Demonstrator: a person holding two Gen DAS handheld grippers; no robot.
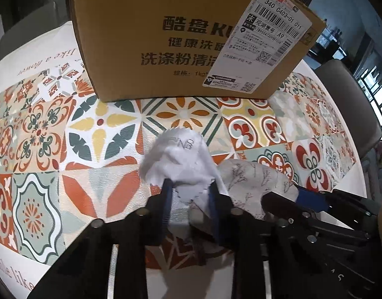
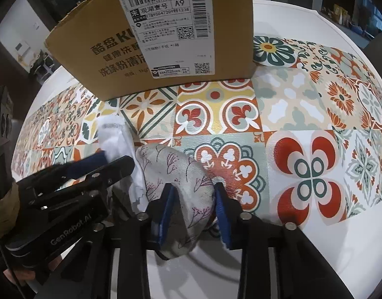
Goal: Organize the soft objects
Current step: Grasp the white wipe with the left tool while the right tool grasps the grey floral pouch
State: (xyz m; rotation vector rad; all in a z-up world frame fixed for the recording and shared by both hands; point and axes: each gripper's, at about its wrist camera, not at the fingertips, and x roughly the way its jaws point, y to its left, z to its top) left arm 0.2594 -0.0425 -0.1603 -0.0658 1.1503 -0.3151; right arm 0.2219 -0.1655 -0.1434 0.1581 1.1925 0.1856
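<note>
- Left hand-held gripper comes first: its blue pads are pinched on the white cloth, a crumpled piece with a zigzag edge and faint lettering, which bunches up between them.
- That white cloth sits in front of the cardboard box, apart from its near face, with patterned cover showing between the two; whether its underside has left the table I cannot tell.
- Right hand-held gripper is just to the right of the left one, and it is clenched on the floral cloth, a pale fabric printed with small branches; the folded bundle fills the gap between its pads.
- This floral cloth also lies in front of the cardboard box, touching or overlapping the white cloth on its left side, and well short of the box's base.
- Judged from these views, the task is at an early stage: both soft pieces are gripped, but neither has gone anywhere yet, and both are on the box's near side, outside it.
- The box's top edge shows in neither view well enough to say whether anything is already inside, so I cannot tell how many pieces are sorted.
- What is left, as I read it: lift each cloth clear, carry it up over the box's near wall, and release it inside or place it neatly beside the box.
- To the right of the box the table shows only its tiled cover, with no further soft things in view there.
</note>
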